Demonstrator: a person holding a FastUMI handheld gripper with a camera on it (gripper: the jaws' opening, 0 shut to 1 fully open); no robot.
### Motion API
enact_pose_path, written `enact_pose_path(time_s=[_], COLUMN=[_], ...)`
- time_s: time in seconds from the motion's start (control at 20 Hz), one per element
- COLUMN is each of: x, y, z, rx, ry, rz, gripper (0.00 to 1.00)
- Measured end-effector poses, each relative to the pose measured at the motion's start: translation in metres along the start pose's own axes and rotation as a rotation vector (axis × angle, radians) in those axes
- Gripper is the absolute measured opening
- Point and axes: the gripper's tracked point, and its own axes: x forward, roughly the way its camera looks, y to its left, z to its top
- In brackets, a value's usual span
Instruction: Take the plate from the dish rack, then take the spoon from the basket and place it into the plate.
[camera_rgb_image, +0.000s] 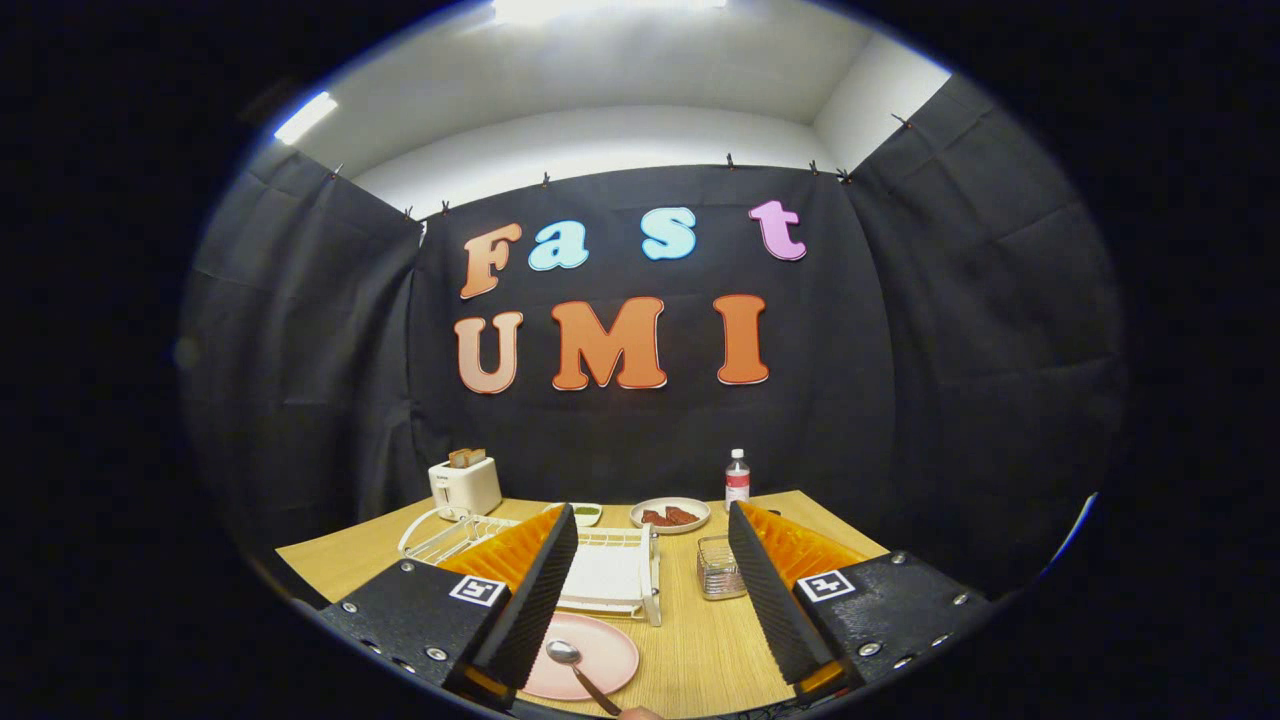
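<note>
Mock kitchen set in a recording booth: black cloth walls (960, 330) clipped around a wooden table (700, 640) bearing a toaster (465, 484), dish rack (610, 570) and water bottle (737, 478).

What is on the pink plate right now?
A spoon lies on the pink plate, bowl on the plate, handle running off its edge. The open gripper's left finger covers the plate's far-left part.

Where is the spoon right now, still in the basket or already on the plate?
On the plate. The spoon has its bowl on the pink plate, between the open gripper fingers; the wire basket stands apart beyond.
</note>
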Motion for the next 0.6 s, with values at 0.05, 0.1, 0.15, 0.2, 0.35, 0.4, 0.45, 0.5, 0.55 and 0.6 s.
enact_pose_path(time_s=[0.05, 0.1, 0.15, 0.2, 0.35, 0.4, 0.45, 0.5, 0.55, 0.6], x=[-0.005, -0.010, -0.016, -0.022, -0.034, -0.037, -0.040, -0.041, -0.039, -0.038], y=[-0.001, -0.004, -0.004, -0.002, 0.000, 0.001, 0.002, 0.003, 0.003, 0.003], z=[0.001, 0.002, 0.003, 0.004, 0.006, 0.008, 0.009, 0.010, 0.009, 0.007], rx=[0.002, 0.003, 0.005, 0.008, 0.000, -0.005, -0.009, -0.010, -0.011, -0.013], ry=[-0.002, -0.004, -0.005, -0.006, -0.012, -0.019, -0.023, -0.027, -0.028, -0.025], rz=[-0.007, -0.013, -0.015, -0.013, -0.014, -0.015, -0.015, -0.015, -0.017, -0.019], gripper=[0.90, 0.90, 0.90, 0.90, 0.90, 0.90, 0.90, 0.90, 0.90, 0.90])
